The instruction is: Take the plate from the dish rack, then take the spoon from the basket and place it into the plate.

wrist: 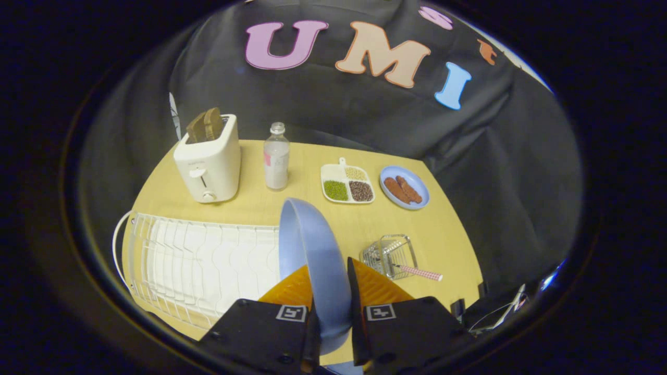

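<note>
A pale blue plate [312, 245] stands on edge between my two fingers, and my gripper [327, 281] is shut on its rim. I hold it above the wooden table, just right of the white wire dish rack [198, 260]. A small wire basket [390, 255] sits to the right of my fingers. A spoon with a pink dotted handle [419, 273] leans out of the basket toward the right.
At the back of the table [453, 234] stand a white toaster [208, 161] with bread in it, a clear bottle [276, 156], a divided white dish [347, 184] of beans and a second blue plate [405, 187] with sausages.
</note>
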The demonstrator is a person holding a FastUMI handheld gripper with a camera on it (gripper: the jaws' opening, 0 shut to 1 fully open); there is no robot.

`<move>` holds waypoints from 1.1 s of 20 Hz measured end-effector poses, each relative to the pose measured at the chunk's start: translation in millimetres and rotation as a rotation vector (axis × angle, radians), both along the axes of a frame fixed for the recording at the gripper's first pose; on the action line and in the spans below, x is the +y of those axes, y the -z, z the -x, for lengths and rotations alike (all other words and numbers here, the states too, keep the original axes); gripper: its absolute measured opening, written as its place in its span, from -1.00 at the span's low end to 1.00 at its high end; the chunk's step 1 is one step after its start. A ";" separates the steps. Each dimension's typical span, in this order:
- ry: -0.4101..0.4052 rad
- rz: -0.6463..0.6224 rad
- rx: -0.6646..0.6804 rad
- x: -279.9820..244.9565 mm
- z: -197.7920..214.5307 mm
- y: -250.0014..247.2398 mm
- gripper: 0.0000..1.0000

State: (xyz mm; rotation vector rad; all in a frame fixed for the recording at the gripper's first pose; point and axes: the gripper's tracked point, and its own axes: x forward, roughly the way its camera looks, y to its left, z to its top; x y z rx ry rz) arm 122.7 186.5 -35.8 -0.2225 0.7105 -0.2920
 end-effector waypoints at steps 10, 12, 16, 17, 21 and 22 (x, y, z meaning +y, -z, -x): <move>-0.008 -0.560 -0.176 -83.3 53.3 -85.4 -0.46; -0.049 -0.672 -0.225 -107.8 76.4 -89.5 -0.46; -0.098 -0.875 -0.276 -154.5 132.5 -54.9 -0.46; -0.103 -0.906 -0.283 -164.8 143.8 -36.7 -0.46; -0.075 -1.015 -0.269 -189.8 174.9 55.4 -0.46; -0.064 -1.049 -0.260 -191.3 179.2 75.5 -0.46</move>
